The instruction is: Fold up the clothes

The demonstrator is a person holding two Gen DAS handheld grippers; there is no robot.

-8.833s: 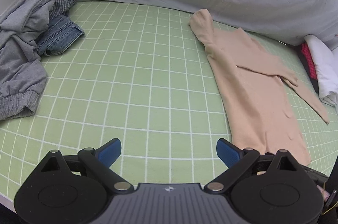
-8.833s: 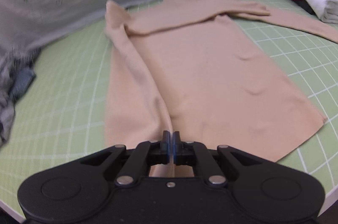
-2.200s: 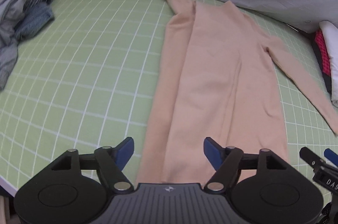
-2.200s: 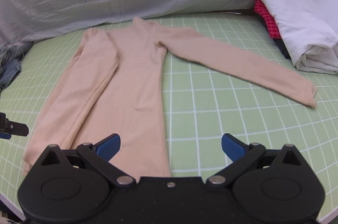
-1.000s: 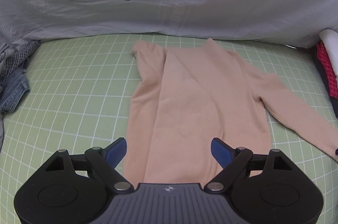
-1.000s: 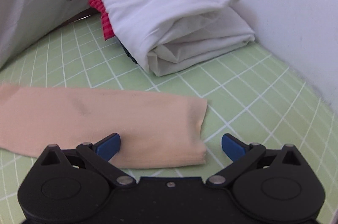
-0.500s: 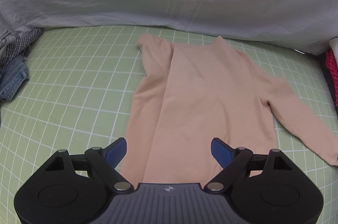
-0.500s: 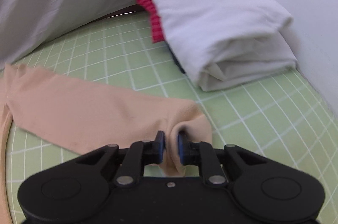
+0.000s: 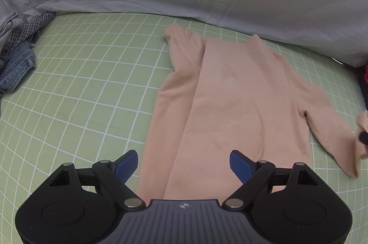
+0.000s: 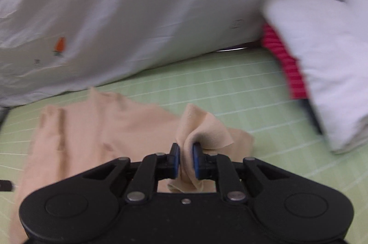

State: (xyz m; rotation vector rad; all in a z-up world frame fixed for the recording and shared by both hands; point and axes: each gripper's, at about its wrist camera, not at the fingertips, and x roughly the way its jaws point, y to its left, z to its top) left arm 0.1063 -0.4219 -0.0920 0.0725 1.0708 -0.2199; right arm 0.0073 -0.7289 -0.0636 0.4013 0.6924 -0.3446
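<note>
Right wrist view: right gripper (image 10: 185, 160) jaws pinch the limp, light peach top's (image 9: 232, 106) sleeve cuff (image 10: 204, 129), bunching between them; left gripper (image 9: 184, 163) gapes above its hem.

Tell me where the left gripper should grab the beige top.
Probably the hem of the beige top, directly beneath the open left gripper, coming straight down. The right gripper already pinches the sleeve cuff, and the hem lies flat on the mat.

Peach long-sleeved top (image 9: 234, 106) lies flat, one sleeve lifted.
</note>
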